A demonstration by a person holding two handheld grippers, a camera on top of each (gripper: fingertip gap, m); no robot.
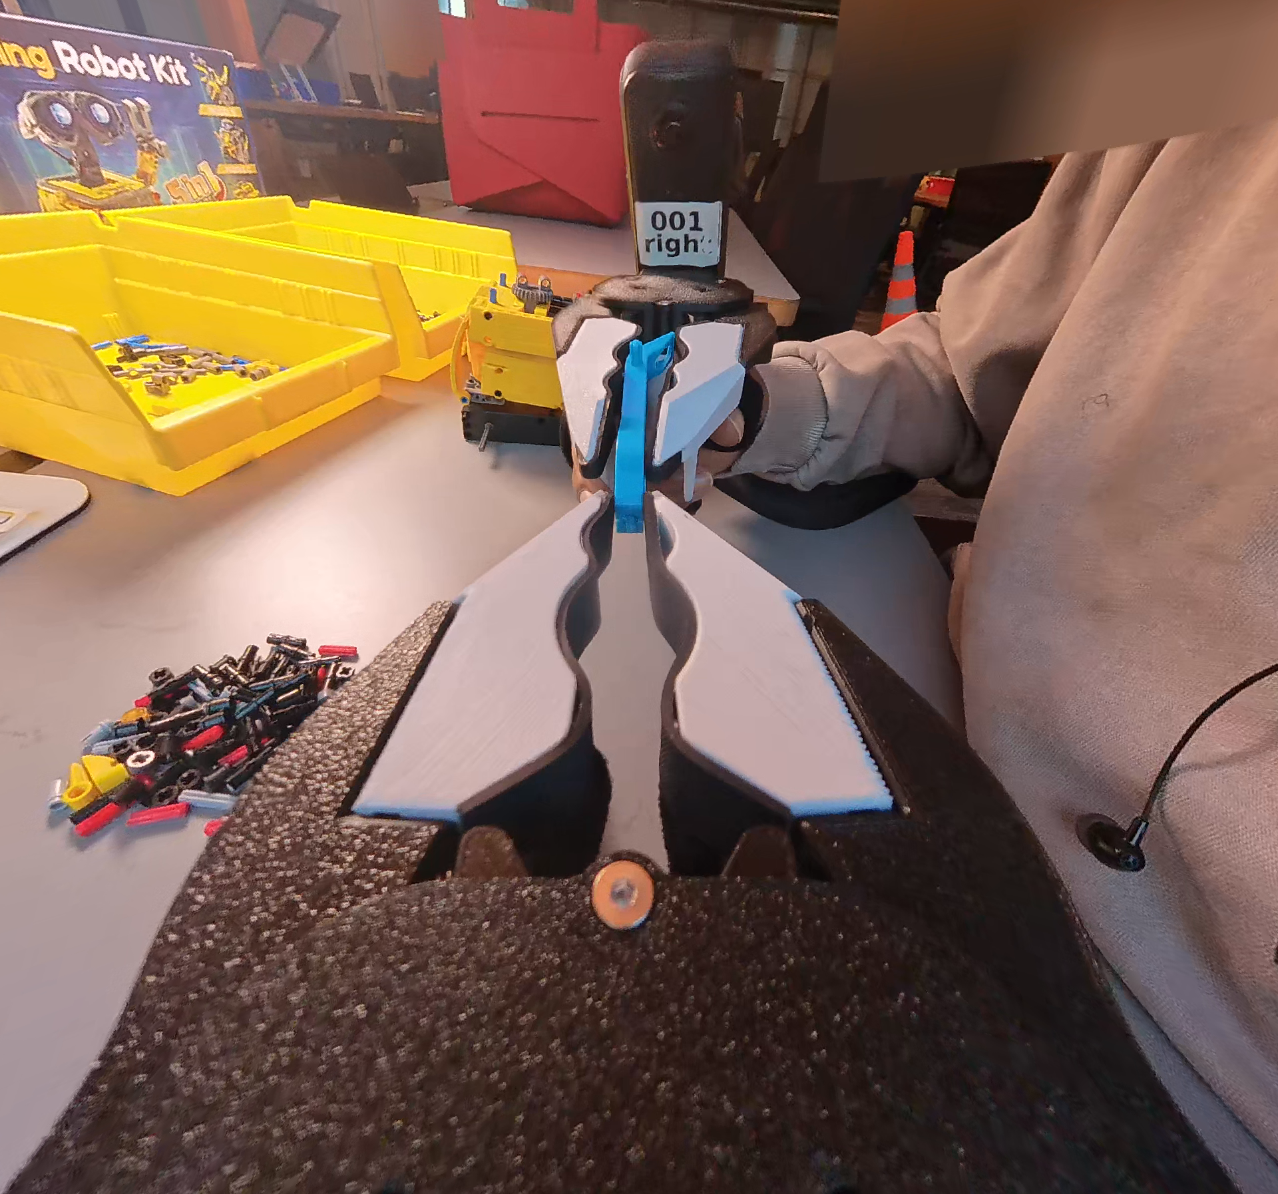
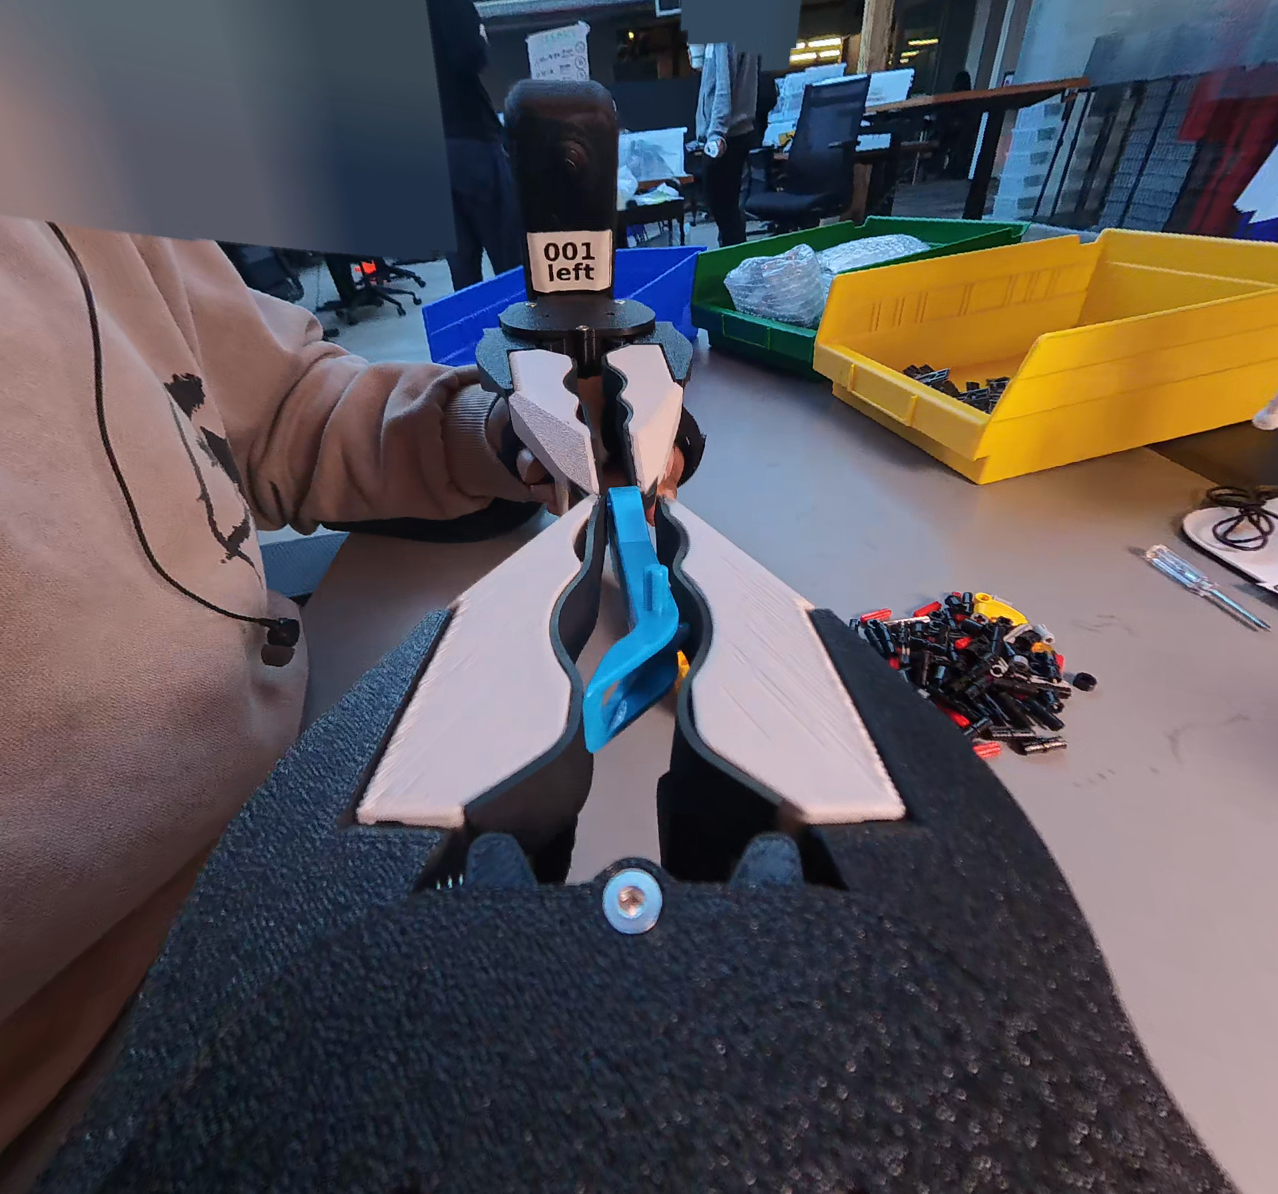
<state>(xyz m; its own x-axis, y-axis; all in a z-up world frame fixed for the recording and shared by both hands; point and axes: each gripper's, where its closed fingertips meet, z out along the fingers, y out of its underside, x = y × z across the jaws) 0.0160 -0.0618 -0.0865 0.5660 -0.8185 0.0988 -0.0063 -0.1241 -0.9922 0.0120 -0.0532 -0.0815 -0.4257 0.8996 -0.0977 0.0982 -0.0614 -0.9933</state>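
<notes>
- My right tongs are closed on the blue plastic piece; my left tongs pinch its far end.
- I judge this a handover; one side must release first.
- The pile of small pegs lies on the worktop, right of my right tongs.

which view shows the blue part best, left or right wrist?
Right wrist view. The blue part lies lengthwise between the right tongs, showing its bent body, side tab and looped end. The left wrist view gives only a narrow edge-on strip of it, its near end meeting the left tongs.
</notes>
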